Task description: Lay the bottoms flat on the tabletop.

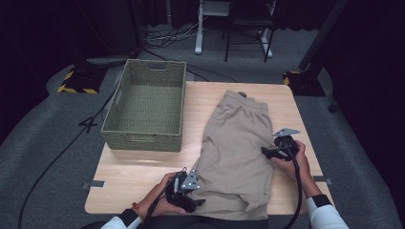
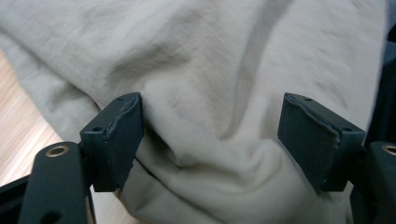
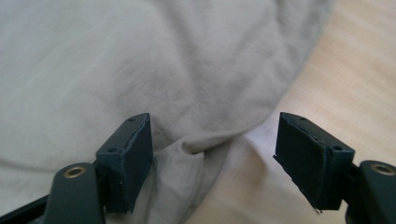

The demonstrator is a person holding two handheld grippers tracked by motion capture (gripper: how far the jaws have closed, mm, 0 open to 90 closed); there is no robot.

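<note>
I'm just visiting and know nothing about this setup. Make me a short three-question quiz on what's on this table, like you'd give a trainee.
1. True or false: the woven basket has something lying in it.
2. Which edge of the beige shorts is the left gripper at? A) the waistband end far from the person B) the near left edge C) the middle of the right edge
3. Fill in: in the right gripper view, the jaws of the right gripper stand ____ over a fold at the shorts' edge.

Key
1. False: its inside shows bare weave.
2. B; the right gripper is the one at the right edge.
3. Open: the pads stand apart and do not press the cloth.
</note>
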